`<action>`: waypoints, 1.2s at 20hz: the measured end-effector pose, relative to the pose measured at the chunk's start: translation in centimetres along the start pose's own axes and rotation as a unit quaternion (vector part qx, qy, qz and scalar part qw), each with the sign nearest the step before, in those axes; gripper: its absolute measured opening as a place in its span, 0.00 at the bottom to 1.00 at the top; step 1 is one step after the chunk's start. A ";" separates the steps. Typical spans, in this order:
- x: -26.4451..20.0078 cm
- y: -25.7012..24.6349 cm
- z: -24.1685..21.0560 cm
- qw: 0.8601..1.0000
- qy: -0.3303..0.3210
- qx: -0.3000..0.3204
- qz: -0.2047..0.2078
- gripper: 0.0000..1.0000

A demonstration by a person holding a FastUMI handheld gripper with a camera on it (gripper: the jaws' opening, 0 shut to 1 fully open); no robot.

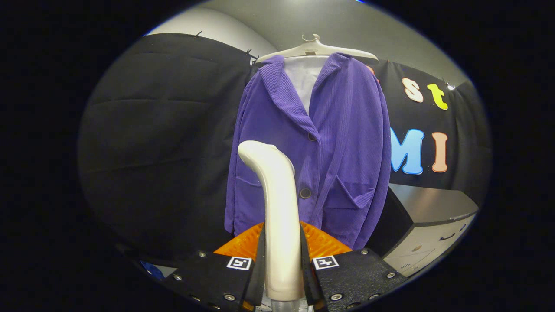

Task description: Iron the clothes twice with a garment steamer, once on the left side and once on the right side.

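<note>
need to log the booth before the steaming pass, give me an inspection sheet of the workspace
surface: nothing seen; the job's garment hangs, not laid flat
job's things: purple corduroy jacket on a pale hanger, buttoned, beyond the fingers; white garment steamer upright between the fingers, head curving toward the jacket
clutter: nothing seen
grippers: claw shut on the garment steamer handle, both fingers pressing its sides
cables: nothing seen
surroundings: black cloth wall behind the jacket; grey cabinet with drawers beside the jacket's lower hem
</note>
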State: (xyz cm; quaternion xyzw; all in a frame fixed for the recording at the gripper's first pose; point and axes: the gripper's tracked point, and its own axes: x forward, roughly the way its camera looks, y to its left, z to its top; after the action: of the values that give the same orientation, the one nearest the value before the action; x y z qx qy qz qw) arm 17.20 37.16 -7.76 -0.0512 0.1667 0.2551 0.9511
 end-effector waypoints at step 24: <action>-10.6 -6.6 -7.0 0.998 0.007 0.053 -0.043 0.38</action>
State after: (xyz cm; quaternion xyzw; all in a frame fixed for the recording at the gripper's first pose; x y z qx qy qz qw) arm 9.87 25.24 -10.62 -0.0093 0.1844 0.2045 0.9613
